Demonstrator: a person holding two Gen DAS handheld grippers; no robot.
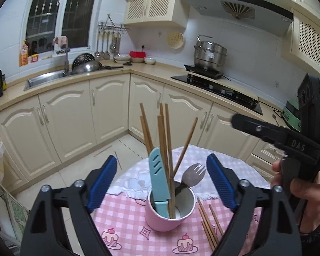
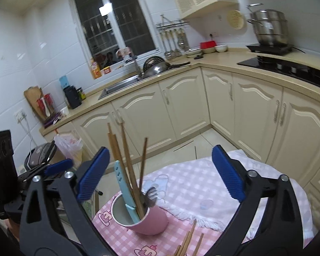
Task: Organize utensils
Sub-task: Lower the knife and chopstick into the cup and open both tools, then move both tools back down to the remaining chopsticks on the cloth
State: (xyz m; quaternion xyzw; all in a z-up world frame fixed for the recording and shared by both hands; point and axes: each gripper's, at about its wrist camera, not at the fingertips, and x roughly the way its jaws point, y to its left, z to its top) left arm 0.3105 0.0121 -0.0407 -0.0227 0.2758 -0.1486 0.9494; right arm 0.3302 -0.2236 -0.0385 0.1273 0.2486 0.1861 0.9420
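Pink cup (image 1: 169,215): upright on table (image 1: 125,219), mid-cloth; holds chopsticks (image 1: 164,140), sheathed blue knife (image 1: 159,177), spork (image 1: 193,173). Loose chopsticks (image 1: 209,224): flat on the cloth just right of cup. Left gripper (image 1: 162,181), right gripper (image 2: 160,175): jaws wide apart, gripping nothing.

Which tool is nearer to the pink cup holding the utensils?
Left. The open left tool straddles the pink cup, one finger on each side without touching. The open right tool is off to the cup's right, cup below its left finger.
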